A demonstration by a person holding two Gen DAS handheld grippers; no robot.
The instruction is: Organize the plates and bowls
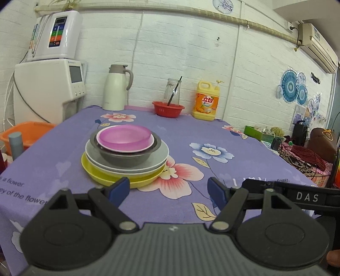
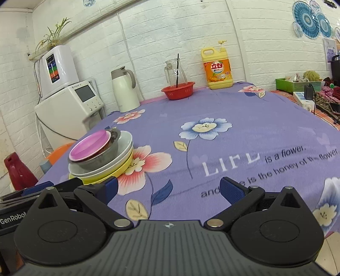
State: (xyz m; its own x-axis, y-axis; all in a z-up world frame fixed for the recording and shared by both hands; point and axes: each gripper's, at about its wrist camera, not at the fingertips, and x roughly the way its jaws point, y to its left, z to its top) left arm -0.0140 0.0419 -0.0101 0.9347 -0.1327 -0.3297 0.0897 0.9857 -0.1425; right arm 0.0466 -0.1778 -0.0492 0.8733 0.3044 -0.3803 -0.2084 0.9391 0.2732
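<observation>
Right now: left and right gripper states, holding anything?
Left gripper: open, empty, near the yellow plate at the bottom of the stack.
Right gripper: open, empty, above the tablecloth.

We see a white brick wall (image 1: 180,55) ahead, purple flowered tablecloth (image 2: 244,110) below us, white water machine (image 1: 48,91) ahead left, air conditioner (image 1: 316,46) high right, blue paper fans (image 2: 308,19) right.
</observation>
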